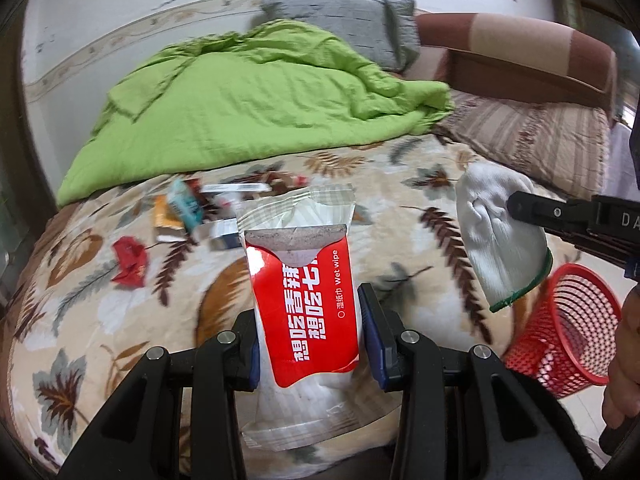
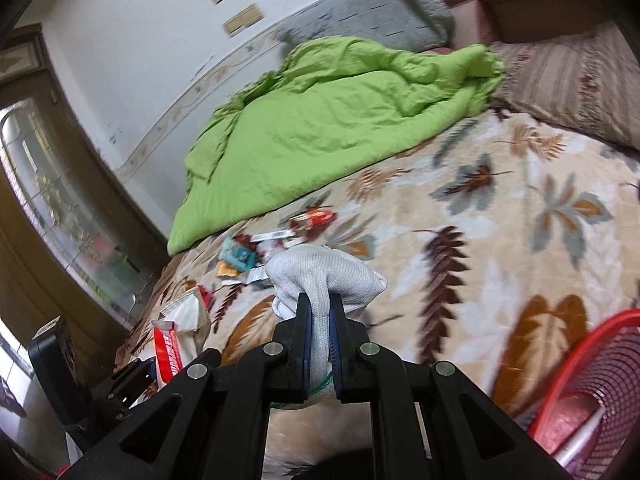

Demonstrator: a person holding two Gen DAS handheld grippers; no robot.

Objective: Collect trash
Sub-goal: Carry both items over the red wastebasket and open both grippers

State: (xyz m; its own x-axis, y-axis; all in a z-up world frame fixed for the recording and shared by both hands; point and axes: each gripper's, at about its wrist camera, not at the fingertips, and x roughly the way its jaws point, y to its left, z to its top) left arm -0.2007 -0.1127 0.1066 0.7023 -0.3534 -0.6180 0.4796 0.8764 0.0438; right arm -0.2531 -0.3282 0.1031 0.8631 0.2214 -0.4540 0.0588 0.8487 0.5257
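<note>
My left gripper (image 1: 308, 316) is shut on a red and white wet wipe packet (image 1: 308, 292), held upright above the bed; the packet also shows at the left of the right wrist view (image 2: 176, 340). My right gripper (image 2: 320, 312) is shut on a white knitted glove with a green cuff (image 2: 324, 280), which also shows in the left wrist view (image 1: 500, 240). A red mesh trash basket (image 1: 568, 340) stands beside the bed at the right, and its rim shows in the right wrist view (image 2: 592, 364). Several wrappers and small boxes (image 1: 192, 212) lie on the leaf-patterned blanket ahead, also seen in the right wrist view (image 2: 256, 252).
A crumpled red wrapper (image 1: 128, 260) lies on the blanket at the left. A green quilt (image 1: 248, 100) covers the far side of the bed, with a grey pillow (image 1: 344, 20) and a striped pillow (image 1: 532, 136) behind. A door (image 2: 48, 208) stands at the left.
</note>
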